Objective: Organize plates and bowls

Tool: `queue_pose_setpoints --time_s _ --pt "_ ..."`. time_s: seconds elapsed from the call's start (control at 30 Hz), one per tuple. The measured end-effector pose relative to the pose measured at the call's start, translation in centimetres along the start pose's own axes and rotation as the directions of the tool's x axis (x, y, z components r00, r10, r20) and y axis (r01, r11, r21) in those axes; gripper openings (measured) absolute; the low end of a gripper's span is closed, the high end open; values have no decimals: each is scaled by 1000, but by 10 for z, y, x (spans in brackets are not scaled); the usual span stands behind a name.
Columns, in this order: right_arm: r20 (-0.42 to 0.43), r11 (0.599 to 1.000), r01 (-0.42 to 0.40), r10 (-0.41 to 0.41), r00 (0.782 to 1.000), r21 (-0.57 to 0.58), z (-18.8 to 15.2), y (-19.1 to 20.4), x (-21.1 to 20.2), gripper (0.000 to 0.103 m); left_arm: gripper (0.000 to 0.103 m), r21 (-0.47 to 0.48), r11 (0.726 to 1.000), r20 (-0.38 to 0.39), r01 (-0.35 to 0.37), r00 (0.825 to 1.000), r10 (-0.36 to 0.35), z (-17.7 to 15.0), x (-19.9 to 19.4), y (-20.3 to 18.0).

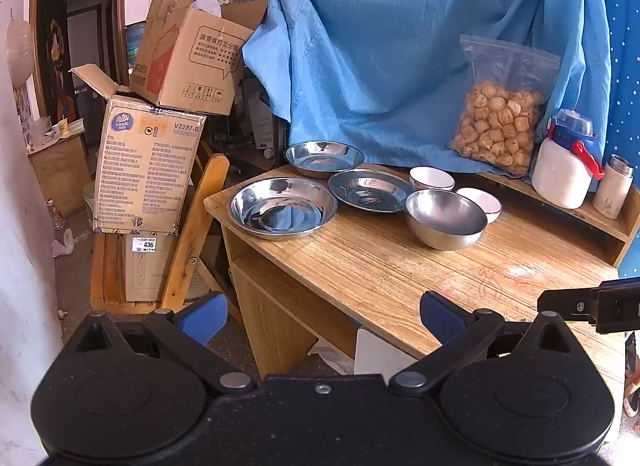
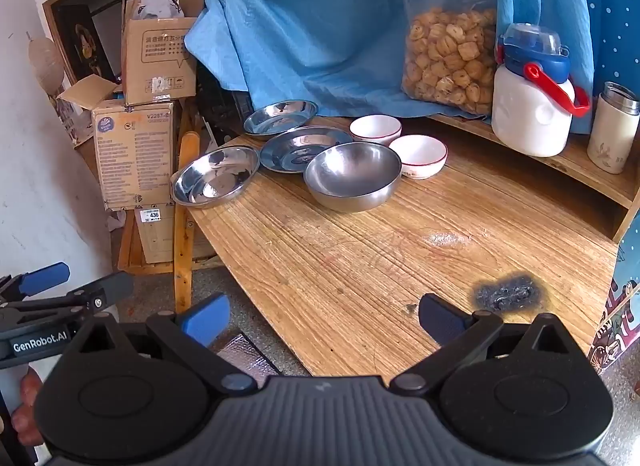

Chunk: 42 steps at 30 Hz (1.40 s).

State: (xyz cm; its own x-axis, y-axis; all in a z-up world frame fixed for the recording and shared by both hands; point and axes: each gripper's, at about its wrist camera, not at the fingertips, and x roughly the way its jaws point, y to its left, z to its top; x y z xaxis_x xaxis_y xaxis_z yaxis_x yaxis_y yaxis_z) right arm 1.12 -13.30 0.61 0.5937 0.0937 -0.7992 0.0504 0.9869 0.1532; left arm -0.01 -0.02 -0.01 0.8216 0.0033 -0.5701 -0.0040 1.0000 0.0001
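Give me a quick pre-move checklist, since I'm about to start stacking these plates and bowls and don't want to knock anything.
1. Left gripper open and empty: ok.
2. Right gripper open and empty: ok.
3. Both grippers apart from the dishes, near the table's front edge: ok.
4. Three steel plates lying flat, nothing on them: ok.
5. Steel bowl upright and empty: ok. Whether it touches the white bowl behind it: cannot tell.
6. Bare table in front of the dishes for stacking: ok.
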Motion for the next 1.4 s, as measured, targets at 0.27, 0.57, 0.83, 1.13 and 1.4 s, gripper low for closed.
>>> queue_pose_setpoints --time_s 0.27,0.57,0.83,1.13,1.4 --pt "0 1000 -2 2 1000 -4 0 2 -1 103 102 -3 1000 2 9 1000 -9 0 -2 1" --pt "-7 1000 -4 4 1000 2 1 -5 2 103 102 1 1000 -4 12 1000 -12 -2 3 0" --pt "-16 1000 -3 3 1000 7 1 -4 4 103 102 4 1000 -12 11 1000 -11 -2 6 -1" --pt "-26 1000 -1 1 1000 11 2 -2 7 103 102 8 1000 -18 12 1000 -12 -3 8 -1" --pt "-26 1000 2 -1 1000 14 2 -3 8 103 102 8 1000 -23 11 1000 -11 -2 10 -2"
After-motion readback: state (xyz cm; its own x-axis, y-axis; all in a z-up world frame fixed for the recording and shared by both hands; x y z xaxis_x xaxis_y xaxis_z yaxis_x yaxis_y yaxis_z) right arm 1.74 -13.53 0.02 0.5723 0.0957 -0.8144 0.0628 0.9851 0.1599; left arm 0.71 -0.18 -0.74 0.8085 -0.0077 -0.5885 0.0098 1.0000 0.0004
